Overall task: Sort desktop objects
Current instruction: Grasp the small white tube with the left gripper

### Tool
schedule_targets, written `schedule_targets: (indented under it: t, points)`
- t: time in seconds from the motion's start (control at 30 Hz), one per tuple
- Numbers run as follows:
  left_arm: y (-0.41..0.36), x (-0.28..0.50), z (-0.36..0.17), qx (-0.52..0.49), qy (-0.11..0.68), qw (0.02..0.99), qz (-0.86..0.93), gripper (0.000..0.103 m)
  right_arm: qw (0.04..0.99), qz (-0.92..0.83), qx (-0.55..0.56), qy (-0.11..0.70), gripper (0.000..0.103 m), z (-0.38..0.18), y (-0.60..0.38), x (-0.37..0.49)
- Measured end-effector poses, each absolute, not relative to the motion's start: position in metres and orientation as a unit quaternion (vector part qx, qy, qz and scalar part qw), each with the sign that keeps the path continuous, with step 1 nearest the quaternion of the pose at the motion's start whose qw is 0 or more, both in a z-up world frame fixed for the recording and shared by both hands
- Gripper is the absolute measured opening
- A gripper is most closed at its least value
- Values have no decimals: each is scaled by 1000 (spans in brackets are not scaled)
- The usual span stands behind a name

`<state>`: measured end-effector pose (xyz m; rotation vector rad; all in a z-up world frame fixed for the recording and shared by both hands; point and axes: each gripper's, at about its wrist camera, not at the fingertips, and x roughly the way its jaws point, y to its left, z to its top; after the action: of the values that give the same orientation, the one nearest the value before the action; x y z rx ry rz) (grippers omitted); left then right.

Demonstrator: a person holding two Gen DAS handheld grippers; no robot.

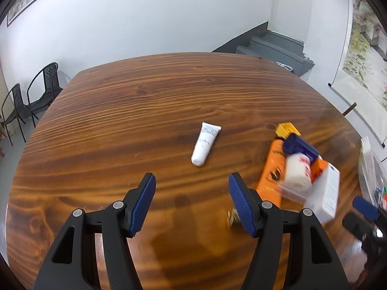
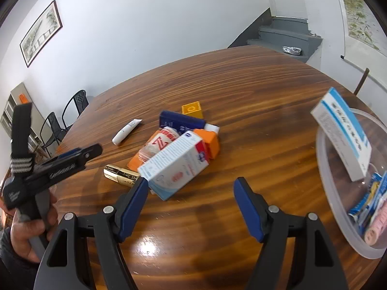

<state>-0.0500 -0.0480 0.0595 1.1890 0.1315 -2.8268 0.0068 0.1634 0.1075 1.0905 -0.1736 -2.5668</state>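
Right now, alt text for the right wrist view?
The open right gripper hovers over a wooden table, empty, facing a pile of boxes and bottles led by a white medicine box. A clear plastic tub holding packets sits at right.

A plain room in a home or small office: a large wooden bench (image 2: pixel 241 91) stands by white walls hung with a framed picture (image 2: pixel 41 32) and a scroll painting (image 1: pixel 365 55); black metal chairs (image 1: pixel 29 101) line one wall, and grey stairs (image 2: pixel 285 33) rise in the corner.
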Motion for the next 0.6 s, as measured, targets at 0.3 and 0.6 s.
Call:
schedule_targets:
  t: [0.3,0.6]
  points:
    - [-59,-101,50,403,65,38,-912,66,185,-902,384,-67,79,108,149,-6]
    - [-56,-127,32,423,53,32,-904,66,163,-903,391,-69,79,111,126,-31]
